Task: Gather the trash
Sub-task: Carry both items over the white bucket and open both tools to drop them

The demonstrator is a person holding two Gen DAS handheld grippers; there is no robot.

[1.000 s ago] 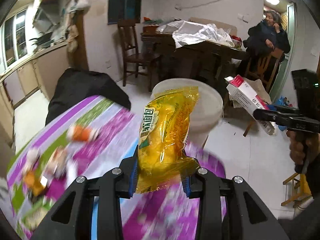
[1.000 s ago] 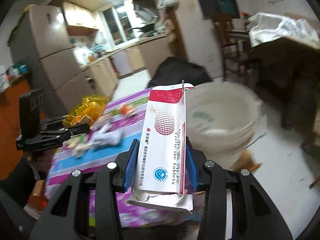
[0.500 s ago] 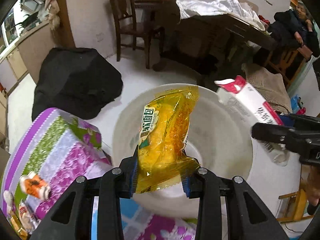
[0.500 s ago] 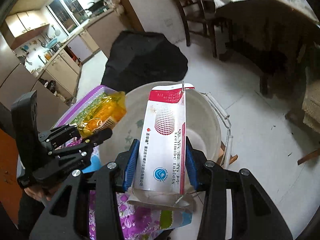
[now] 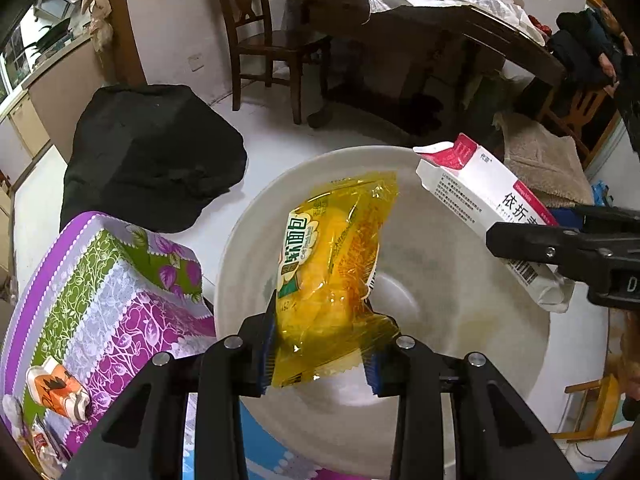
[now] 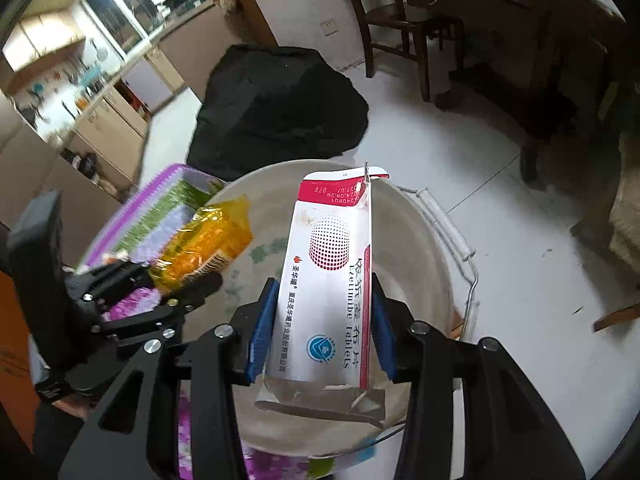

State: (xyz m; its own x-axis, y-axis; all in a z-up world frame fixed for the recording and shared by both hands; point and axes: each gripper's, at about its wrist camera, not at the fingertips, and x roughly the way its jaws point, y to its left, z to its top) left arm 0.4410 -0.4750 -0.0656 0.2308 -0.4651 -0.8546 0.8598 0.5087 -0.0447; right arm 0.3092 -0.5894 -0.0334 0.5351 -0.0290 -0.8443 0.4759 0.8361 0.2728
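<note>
Left wrist view is showing the big white plastic bucket [image 5: 460,380] beneath both loads: the right gripper [image 6: 324,332] is clamping the red-and-white cardboard tablet box [image 6: 332,276], which could be catching the rim; the left gripper [image 5: 320,354] is pinching a yellow plastic bread wrapper [image 5: 332,264], likely clinging or drifting outside.

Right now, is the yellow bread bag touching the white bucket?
Apart. In the right wrist view the yellow bread bag hangs from the left gripper above the white bucket.

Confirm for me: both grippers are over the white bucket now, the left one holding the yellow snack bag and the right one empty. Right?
Not quite. The right gripper is not empty: the right wrist view shows it shut on a white and red tablet box. The left gripper does hold the yellow snack bag, and both are over the white bucket.
</note>
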